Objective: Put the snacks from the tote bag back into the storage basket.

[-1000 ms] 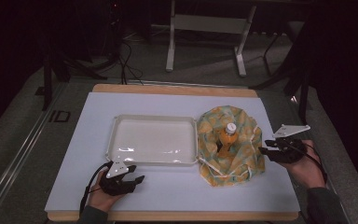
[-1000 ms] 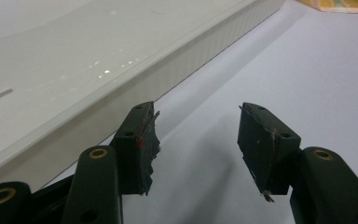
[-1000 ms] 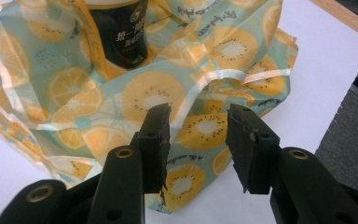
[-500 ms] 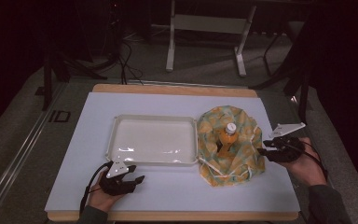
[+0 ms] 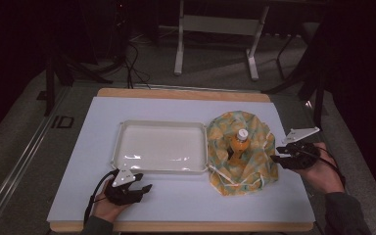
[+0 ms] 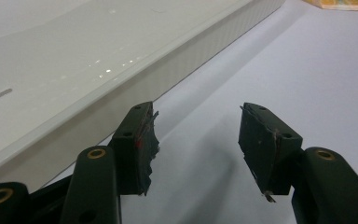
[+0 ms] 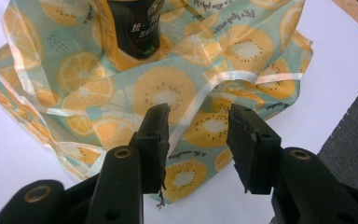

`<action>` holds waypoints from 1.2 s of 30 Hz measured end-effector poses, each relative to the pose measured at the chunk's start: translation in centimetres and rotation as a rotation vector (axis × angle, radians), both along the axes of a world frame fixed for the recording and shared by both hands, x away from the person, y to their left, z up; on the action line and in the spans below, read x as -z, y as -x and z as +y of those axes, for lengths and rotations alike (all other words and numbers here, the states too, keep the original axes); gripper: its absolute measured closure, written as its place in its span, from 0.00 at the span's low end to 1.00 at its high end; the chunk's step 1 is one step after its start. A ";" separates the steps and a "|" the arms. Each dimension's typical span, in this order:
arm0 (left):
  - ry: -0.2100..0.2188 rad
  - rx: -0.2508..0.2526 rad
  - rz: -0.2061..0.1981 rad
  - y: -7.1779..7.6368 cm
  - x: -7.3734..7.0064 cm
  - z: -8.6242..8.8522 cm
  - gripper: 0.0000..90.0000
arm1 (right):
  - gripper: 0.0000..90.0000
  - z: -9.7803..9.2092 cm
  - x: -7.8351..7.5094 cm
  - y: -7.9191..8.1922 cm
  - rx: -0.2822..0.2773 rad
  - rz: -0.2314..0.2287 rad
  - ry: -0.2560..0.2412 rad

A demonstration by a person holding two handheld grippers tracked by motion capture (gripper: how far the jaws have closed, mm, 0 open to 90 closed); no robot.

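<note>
The bottle [image 7: 130, 28] has a dark label with pale Chinese letters on it. They are too small and cut off to read well. The fruit-print bag [image 7: 168, 93] under the bottle has little cursive words printed among the fruit slices, near its edge, but they are too blurry to spell out.

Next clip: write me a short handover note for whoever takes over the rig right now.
Left gripper: open, holding nothing, on the table just in front of the white tray.
Right gripper: open, jaws at the right edge of the fruit-print cloth, not yet closed on it.
Bottle: upright in the middle of the cloth, right of the tray.
Done: nothing gripped; tray holds nothing.
Left: probably grip the cloth or bottle; the goal is unclear from here.
</note>
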State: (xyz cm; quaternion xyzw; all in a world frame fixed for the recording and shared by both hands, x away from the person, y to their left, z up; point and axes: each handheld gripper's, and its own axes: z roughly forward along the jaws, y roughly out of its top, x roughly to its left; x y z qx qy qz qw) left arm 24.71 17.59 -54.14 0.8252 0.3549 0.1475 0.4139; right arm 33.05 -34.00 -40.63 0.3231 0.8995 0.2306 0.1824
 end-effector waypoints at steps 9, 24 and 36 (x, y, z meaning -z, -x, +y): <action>-0.002 0.001 0.000 0.0 0.0 0.0 0.50 | 0.65 0.3 -0.4 -0.1 -0.019 0.018 0.020; 0.000 0.001 0.006 -0.1 0.0 0.0 0.50 | 0.65 1.1 -0.8 -0.6 -0.076 0.052 0.066; 0.003 0.004 0.009 -0.1 0.0 0.0 0.50 | 0.65 1.6 -1.1 -1.4 -0.113 0.087 0.122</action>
